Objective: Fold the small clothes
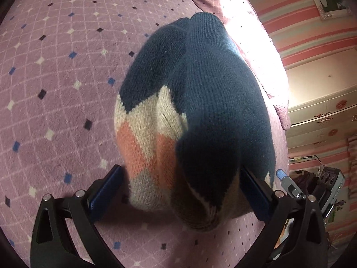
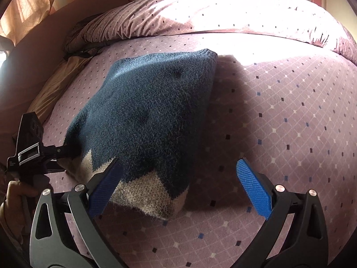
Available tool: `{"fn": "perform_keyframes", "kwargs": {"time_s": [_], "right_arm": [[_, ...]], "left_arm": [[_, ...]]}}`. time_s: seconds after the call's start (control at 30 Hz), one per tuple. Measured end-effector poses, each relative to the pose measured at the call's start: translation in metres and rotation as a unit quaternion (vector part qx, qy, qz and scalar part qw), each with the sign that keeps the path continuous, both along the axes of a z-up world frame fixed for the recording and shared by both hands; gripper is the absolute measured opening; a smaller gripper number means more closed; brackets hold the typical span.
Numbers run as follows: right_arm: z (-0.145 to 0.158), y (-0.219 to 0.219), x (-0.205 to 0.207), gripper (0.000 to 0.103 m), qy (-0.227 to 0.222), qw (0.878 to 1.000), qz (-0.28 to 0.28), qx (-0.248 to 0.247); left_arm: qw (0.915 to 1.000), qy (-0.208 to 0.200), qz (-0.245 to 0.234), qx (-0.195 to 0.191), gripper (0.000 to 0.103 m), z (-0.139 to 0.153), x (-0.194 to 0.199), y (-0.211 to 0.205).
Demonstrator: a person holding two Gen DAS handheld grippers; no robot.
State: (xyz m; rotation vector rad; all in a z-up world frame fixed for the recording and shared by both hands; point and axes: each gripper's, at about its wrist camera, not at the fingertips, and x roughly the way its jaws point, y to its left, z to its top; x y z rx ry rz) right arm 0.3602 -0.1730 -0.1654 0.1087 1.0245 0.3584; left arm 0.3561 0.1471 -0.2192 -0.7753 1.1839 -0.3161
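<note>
Surface: a bed covered in a lilac bedspread printed with a white lattice and small dark, blue and white diamonds; it fills both views.

Nearest, left wrist view: the left gripper, jaws spread wide, the knitted sweater bunched between the blue pads; whether the pads press the wool cannot be told. The sweater is navy with cream and salmon zigzag bands at its near end, and runs from lower centre towards the upper centre of the frame.

Nearest, right wrist view: the right gripper, jaws wide apart and holding nothing; its left pad lies against the sweater's cream hem, its right pad stands over bare bedspread. The sweater occupies the centre left.

Lower left of that view: the left gripper's body at the sweater's edge.

Open bedspread lies to the right and below the garment.

Farther: a rumpled duvet in the same print across the top; a cream dresser and striped wall beyond the bed's right edge in the left wrist view.
</note>
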Motion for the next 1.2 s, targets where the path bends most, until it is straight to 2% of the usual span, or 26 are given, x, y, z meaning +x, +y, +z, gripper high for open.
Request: {"fn": "perform_keyframes", "kwargs": {"time_s": [0.1,0.3,0.37,0.43,0.57,0.77,0.87,0.93,1.0,1.07,1.1,1.13,1.2], "right_arm": [[-0.008,-0.002,0.002,0.100,0.016,1.000,-0.004,0.023],[-0.023,-0.008,0.013,0.100,0.039,0.998,-0.028,0.050],[-0.027,-0.010,0.017,0.100,0.055,0.995,-0.033,0.077],[-0.035,-0.013,0.023,0.100,0.083,0.989,-0.042,0.112],[-0.043,-0.014,0.031,0.100,0.114,0.981,-0.052,0.146],[-0.064,-0.020,0.040,0.100,0.173,0.953,-0.065,0.240],[-0.072,-0.019,0.044,0.100,0.187,0.942,-0.068,0.272],[-0.073,-0.017,0.045,0.100,0.183,0.939,-0.068,0.283],[-0.073,-0.012,0.047,0.094,0.182,0.936,-0.063,0.295],[-0.068,-0.008,0.047,0.086,0.169,0.944,-0.058,0.278],[-0.064,-0.008,0.047,0.079,0.159,0.949,-0.053,0.269],[-0.060,-0.009,0.046,0.072,0.150,0.951,-0.049,0.265],[-0.049,-0.006,0.044,0.066,0.128,0.958,-0.034,0.254]], "left_arm": [[0.9996,0.000,0.004,-0.027,0.101,-0.001,0.003,-0.003],[0.9997,-0.014,-0.009,0.017,0.101,0.014,0.003,-0.018],[0.9995,-0.018,-0.011,0.026,0.100,0.016,0.003,-0.020],[0.9994,-0.017,-0.011,0.027,0.097,0.015,0.001,-0.019],[0.9994,-0.021,-0.015,0.023,0.093,0.013,0.000,-0.015],[0.9998,-0.017,0.008,0.001,0.093,0.009,0.001,-0.013],[0.9998,-0.017,0.013,0.002,0.093,0.008,0.002,-0.015],[0.9997,-0.019,0.011,0.007,0.092,0.009,0.003,-0.016],[0.9997,-0.020,0.011,0.012,0.086,0.010,0.006,-0.018],[0.9994,-0.027,0.010,0.018,0.074,0.013,0.008,-0.020],[0.9991,-0.034,0.003,0.024,0.066,0.016,0.009,-0.022],[0.9987,-0.041,-0.005,0.031,0.062,0.018,0.011,-0.025],[0.9976,-0.050,-0.013,0.047,0.059,0.023,0.011,-0.030]]}}
